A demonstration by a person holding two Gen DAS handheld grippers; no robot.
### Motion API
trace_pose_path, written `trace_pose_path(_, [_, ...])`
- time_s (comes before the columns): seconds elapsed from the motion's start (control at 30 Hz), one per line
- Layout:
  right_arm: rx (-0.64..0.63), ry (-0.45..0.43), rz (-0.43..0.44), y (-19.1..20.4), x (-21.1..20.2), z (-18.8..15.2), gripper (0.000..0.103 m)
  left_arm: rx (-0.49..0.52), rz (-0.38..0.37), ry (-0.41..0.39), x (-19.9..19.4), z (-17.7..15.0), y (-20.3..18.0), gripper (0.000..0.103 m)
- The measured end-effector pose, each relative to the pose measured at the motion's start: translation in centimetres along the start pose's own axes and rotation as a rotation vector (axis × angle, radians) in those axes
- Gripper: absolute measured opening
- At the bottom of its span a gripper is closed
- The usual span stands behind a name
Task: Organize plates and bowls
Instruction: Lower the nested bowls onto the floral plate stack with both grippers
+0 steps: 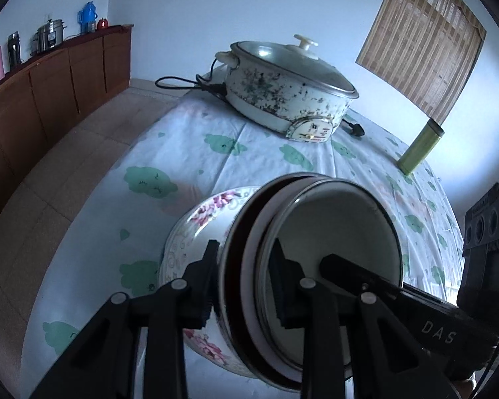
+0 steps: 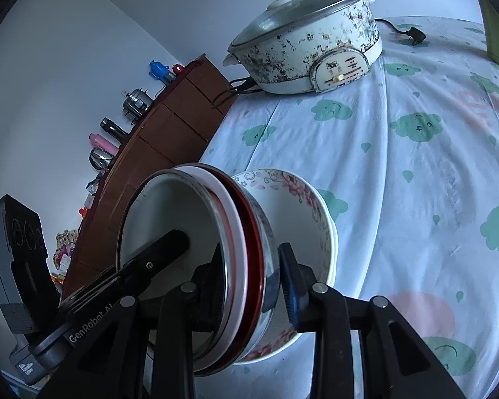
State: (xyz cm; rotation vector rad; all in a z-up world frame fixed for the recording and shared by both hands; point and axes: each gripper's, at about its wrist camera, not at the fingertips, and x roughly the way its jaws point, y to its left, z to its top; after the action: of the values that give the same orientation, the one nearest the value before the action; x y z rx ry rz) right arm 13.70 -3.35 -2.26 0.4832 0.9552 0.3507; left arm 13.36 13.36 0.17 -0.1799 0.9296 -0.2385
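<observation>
Your left hand-held gripper (image 1: 244,286) and right hand-held gripper (image 2: 249,277) each clamp the nested stack of floral, red-rimmed and white bowls (image 1: 332,229) above the cloud-patterned surface (image 1: 189,153).

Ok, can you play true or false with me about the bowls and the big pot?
1. Both grippers pinch the same stack of bowls. True: left gripper, right gripper.
2. The pot has no lid. False: a lid covers it.
3. The outer bowl has pink flowers. True.
4. The green cup sits inside the stack. False: it stands apart on the tablecloth.
</observation>
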Motion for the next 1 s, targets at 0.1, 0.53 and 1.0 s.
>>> trace_pose_path(0.1, [0.005,0.008,-0.005,-0.2,0.4,0.1,0.033,-0.001,0.006,0.009,0.4,-0.1,0.1,0.027])
trace_pose_path(0.53, [0.0,0.037,-0.023,0.0,1.7,0.6,0.033,-0.016,0.023,0.033,1.4,0.3,0.6,0.027])
trace_pose_path(1.0, [-0.095,0.002,-0.129,1.2,2.7,0.6,0.033,-0.067,0.005,0.078,2.6,0.4,1.5,0.028])
